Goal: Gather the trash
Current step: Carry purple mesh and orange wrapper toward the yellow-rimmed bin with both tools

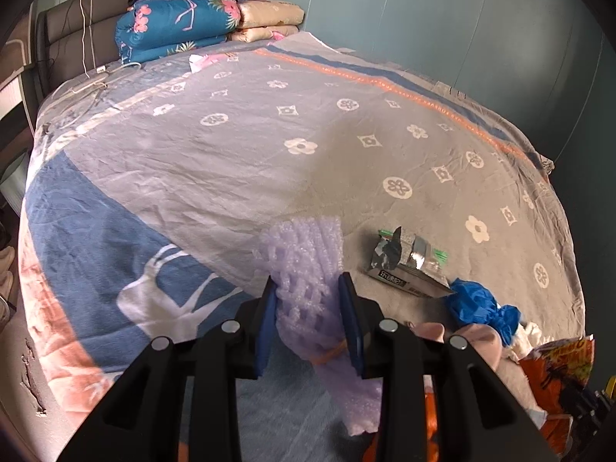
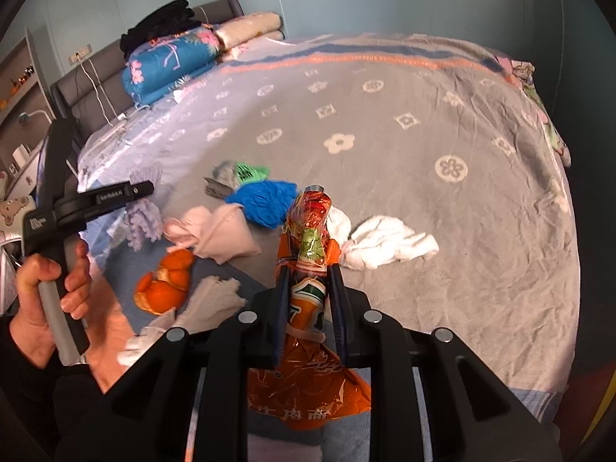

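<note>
My left gripper [image 1: 308,285] is shut on a pale purple foam fruit net [image 1: 304,254], held just above the bed. The net also shows in the right wrist view [image 2: 144,221], beside the left gripper's body [image 2: 96,202]. My right gripper [image 2: 310,269] is shut on an orange snack wrapper [image 2: 308,365], lifted over the bed. On the bed lie a crumpled blue bag [image 2: 265,200], a foil wrapper [image 1: 408,261], orange peel [image 2: 165,285], white tissues [image 2: 385,244], a pinkish mask [image 2: 219,236] and a whitish glove [image 2: 208,304].
The bed has a grey flower-patterned cover [image 1: 346,134] with a blue and orange blanket [image 1: 77,231] at the near left. Folded quilts [image 1: 173,23] and pillows [image 1: 269,15] are stacked at the headboard. A green wrapper [image 2: 248,172] lies behind the blue bag.
</note>
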{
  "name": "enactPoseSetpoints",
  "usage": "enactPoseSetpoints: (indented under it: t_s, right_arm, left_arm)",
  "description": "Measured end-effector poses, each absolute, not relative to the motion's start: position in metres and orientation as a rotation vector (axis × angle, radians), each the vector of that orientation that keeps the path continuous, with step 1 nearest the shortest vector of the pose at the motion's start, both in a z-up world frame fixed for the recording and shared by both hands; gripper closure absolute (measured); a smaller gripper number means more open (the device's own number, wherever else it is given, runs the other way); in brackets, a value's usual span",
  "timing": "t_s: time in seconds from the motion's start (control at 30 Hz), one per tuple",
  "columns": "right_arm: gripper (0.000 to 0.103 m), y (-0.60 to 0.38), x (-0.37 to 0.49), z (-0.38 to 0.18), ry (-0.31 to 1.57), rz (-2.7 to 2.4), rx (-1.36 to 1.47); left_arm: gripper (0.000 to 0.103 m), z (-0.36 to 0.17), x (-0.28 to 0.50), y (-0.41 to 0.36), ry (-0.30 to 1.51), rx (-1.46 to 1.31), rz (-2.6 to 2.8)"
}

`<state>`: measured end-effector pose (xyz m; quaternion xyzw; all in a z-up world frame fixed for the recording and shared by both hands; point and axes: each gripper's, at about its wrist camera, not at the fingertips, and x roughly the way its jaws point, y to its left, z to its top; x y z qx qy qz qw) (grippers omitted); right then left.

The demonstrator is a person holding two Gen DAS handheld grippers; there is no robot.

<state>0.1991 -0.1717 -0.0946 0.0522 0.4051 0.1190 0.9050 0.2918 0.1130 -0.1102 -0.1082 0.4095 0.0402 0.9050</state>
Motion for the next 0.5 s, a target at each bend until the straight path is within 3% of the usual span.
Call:
enactPoseSetpoints:
  t_s: [0.5]
  right_arm:
    - [0.084,-0.182,0.153,-0.039,0.758,0.29,0.12]
  left_arm:
    - [0.073,-0.058,0.24,0.108,0.753,-0.205,0.026]
